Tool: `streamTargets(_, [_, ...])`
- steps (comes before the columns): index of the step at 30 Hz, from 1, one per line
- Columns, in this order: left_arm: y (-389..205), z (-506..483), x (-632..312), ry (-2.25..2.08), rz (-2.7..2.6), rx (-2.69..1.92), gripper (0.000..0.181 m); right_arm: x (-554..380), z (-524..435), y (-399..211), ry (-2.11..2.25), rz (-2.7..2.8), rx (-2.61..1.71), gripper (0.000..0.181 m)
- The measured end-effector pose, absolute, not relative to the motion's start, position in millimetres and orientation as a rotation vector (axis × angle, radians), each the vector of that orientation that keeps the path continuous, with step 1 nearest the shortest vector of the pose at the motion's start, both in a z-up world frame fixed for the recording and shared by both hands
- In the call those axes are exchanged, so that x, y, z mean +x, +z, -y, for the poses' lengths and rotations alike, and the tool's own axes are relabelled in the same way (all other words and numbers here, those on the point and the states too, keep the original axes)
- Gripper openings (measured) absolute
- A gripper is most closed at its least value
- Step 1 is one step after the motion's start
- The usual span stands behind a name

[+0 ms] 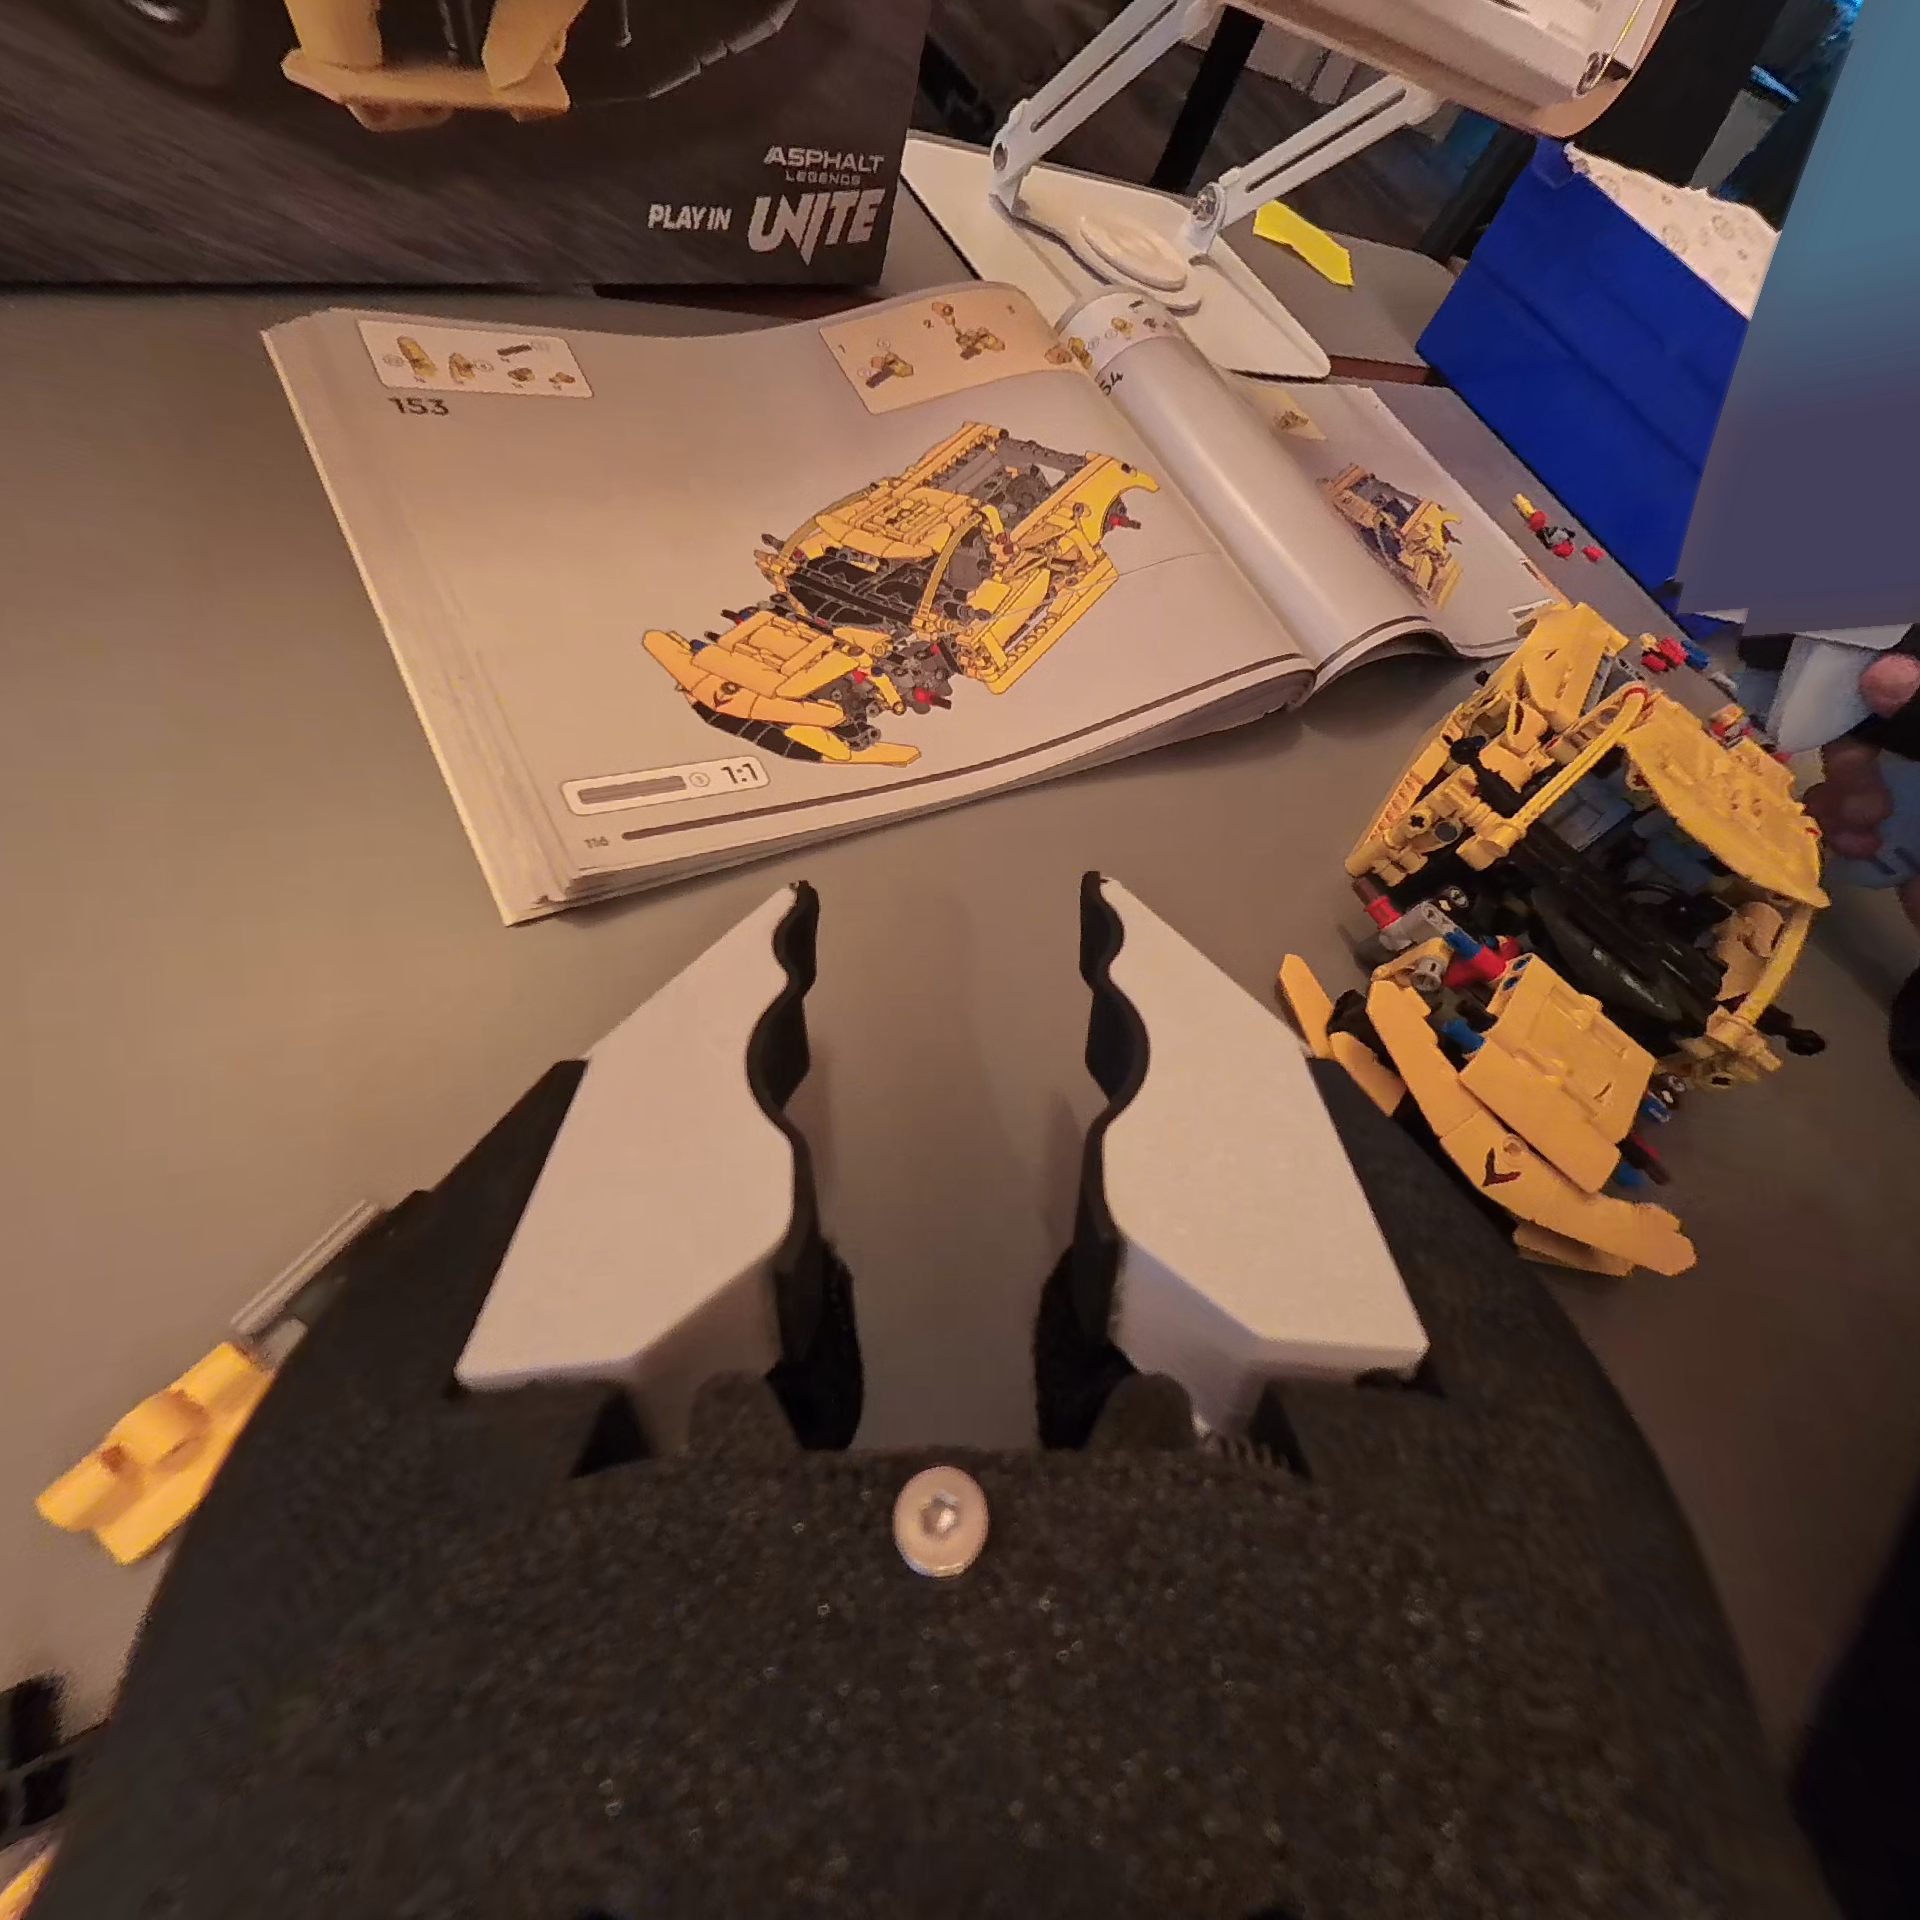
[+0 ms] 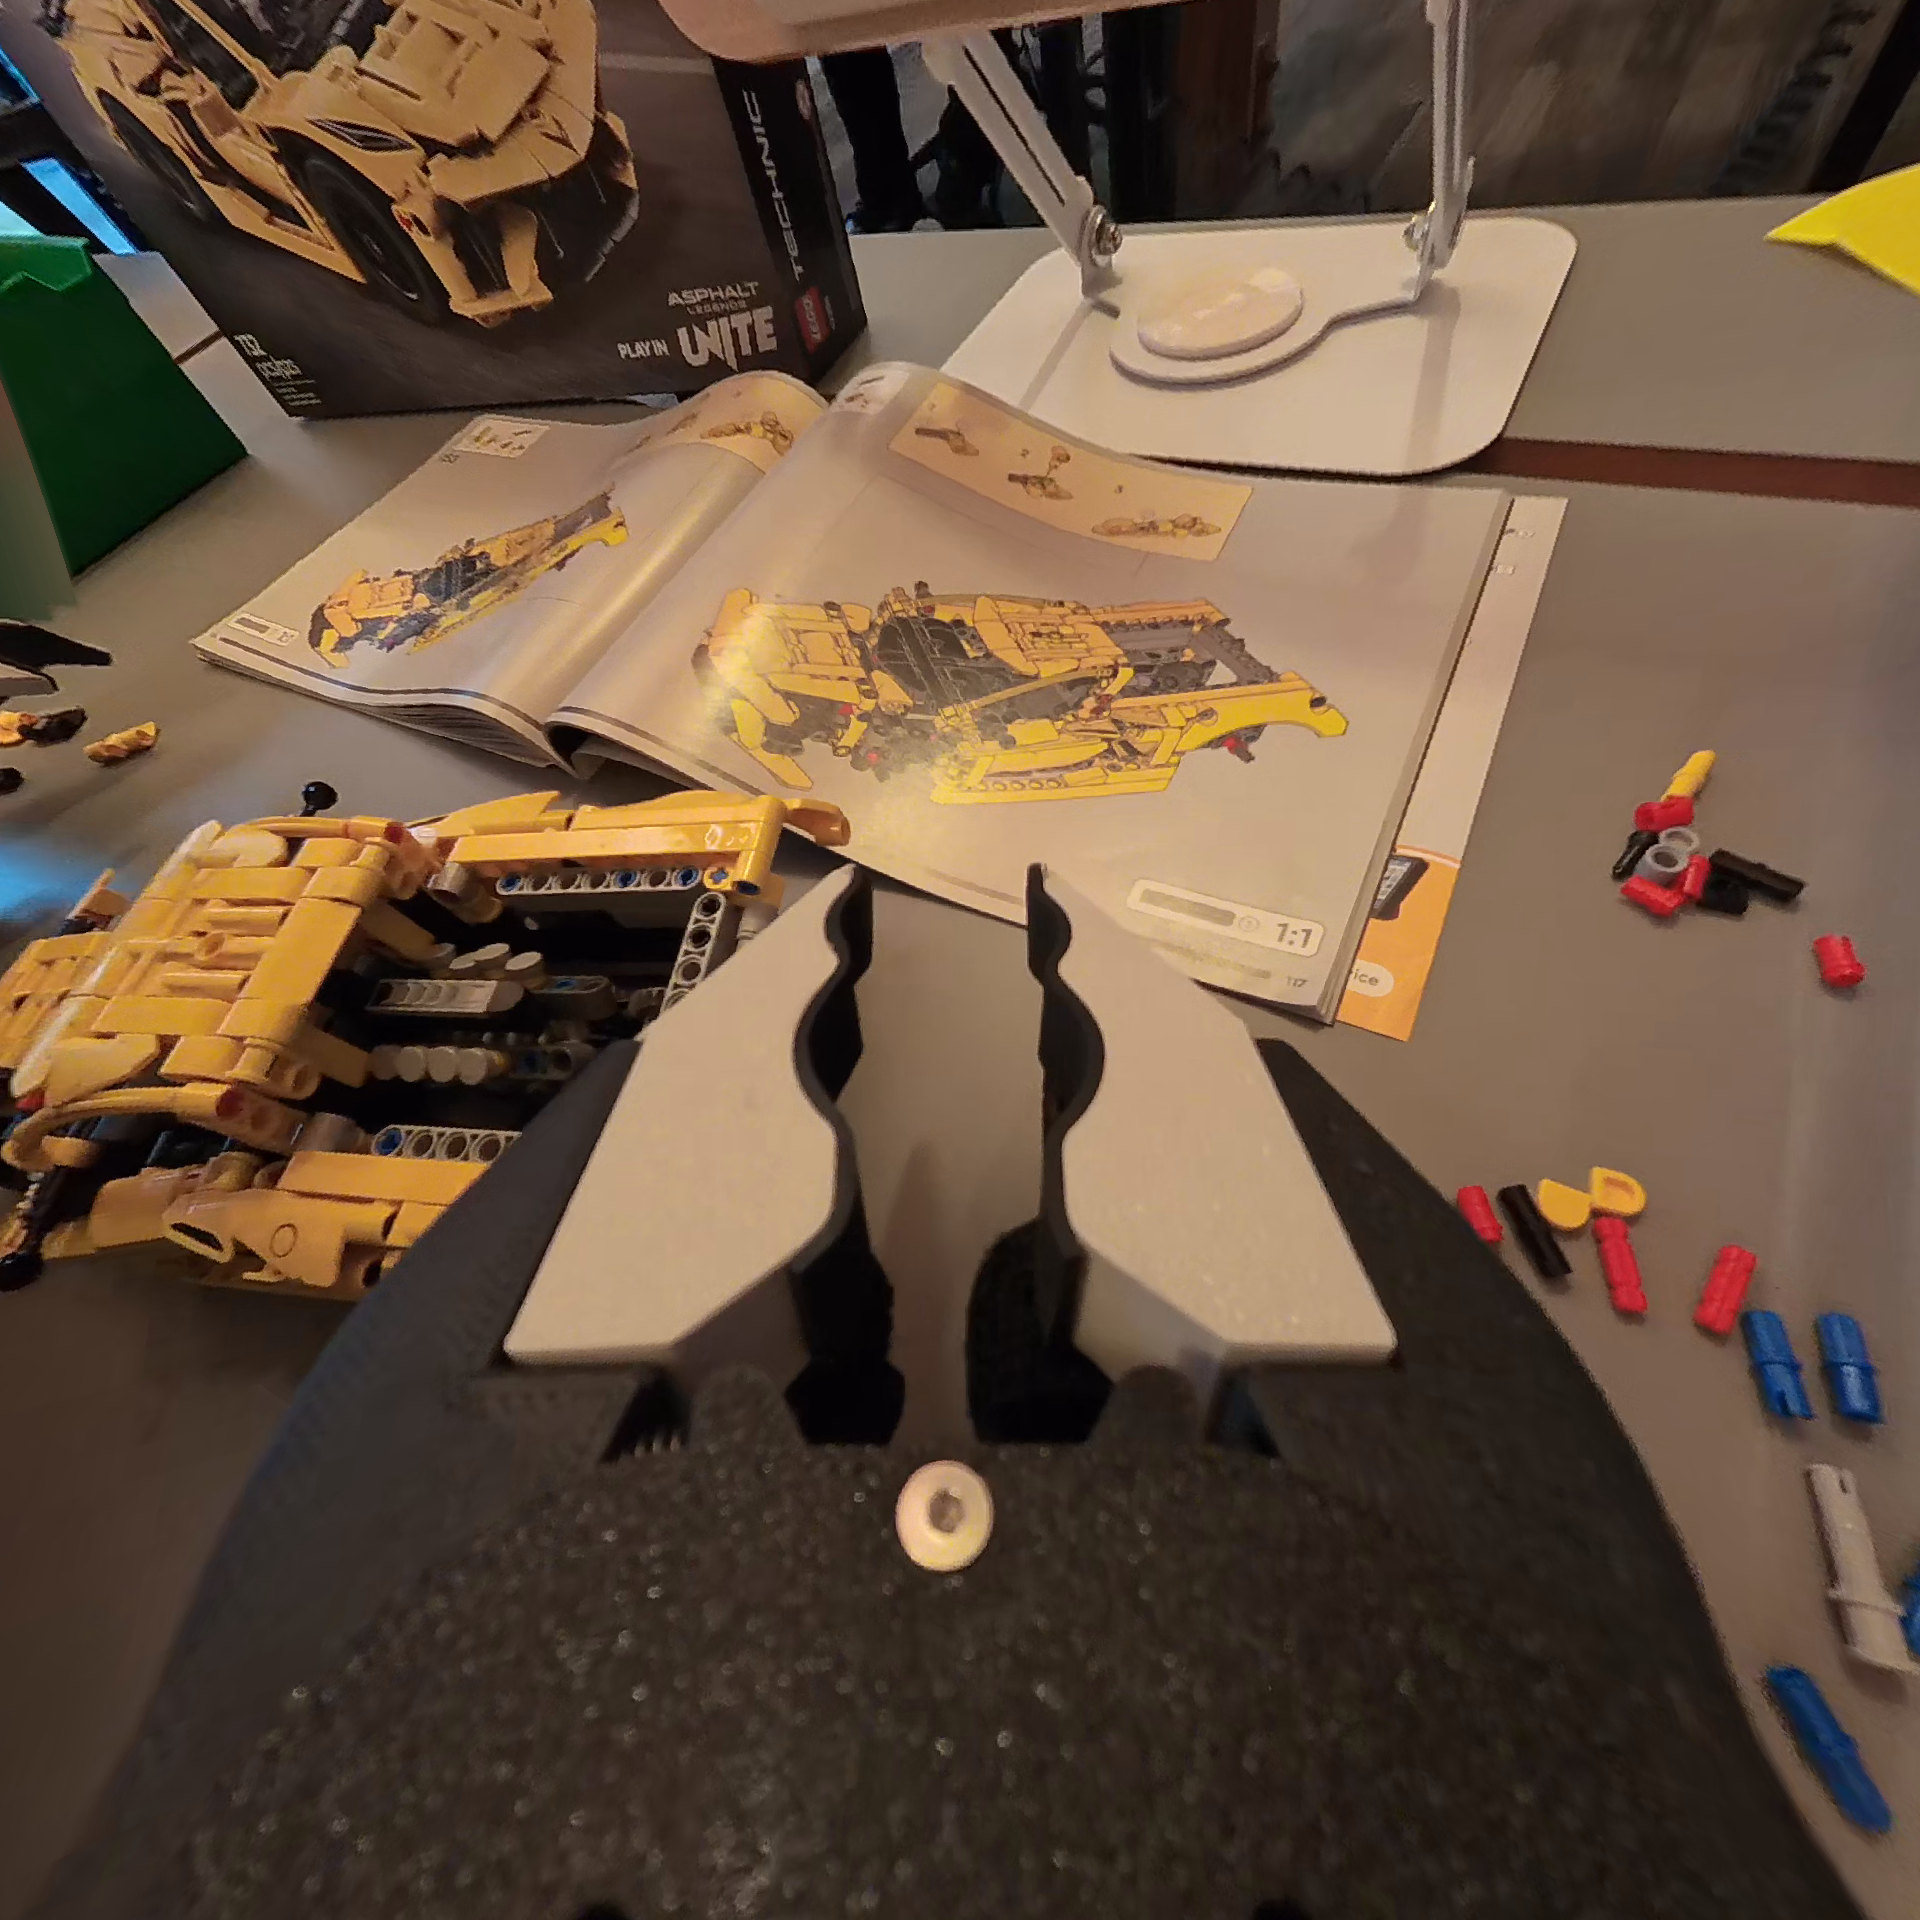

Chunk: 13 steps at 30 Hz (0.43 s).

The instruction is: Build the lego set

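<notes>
A partly built yellow Lego car (image 1: 1558,935) stands on the grey table, to the right of my left gripper (image 1: 945,888). It also shows in the right wrist view (image 2: 312,1018), to the left of my right gripper (image 2: 945,878). Both grippers are open and empty, with table showing between the fingers. An open instruction booklet (image 1: 831,592) lies beyond both grippers; it also shows in the right wrist view (image 2: 935,665). A loose yellow piece (image 1: 156,1444) lies left of my left gripper. Small red, black, blue and yellow pins (image 2: 1662,1278) lie scattered right of my right gripper.
The dark set box (image 2: 468,208) stands at the back left. A white stand base (image 2: 1299,343) sits behind the booklet. A blue box (image 1: 1579,343) is at the far right in the left wrist view, a green bin (image 2: 94,405) at the left in the right wrist view. More pins (image 2: 1704,852) lie near the booklet. My left gripper is the nearer one to the loose yellow piece (image 1: 156,1444): about 12 cm, against 50 cm.
</notes>
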<state>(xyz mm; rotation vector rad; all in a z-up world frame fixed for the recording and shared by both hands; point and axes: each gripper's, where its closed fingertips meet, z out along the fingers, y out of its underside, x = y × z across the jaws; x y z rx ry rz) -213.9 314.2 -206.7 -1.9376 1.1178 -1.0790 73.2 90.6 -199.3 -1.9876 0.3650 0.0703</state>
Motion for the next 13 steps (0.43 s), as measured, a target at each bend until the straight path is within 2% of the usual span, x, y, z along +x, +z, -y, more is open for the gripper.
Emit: streamTargets(13, [-195,-301,-219,-1.006,-1.156,-1.835,0.05,66,-82,-170,0.006,-0.291,-1.935,0.029])
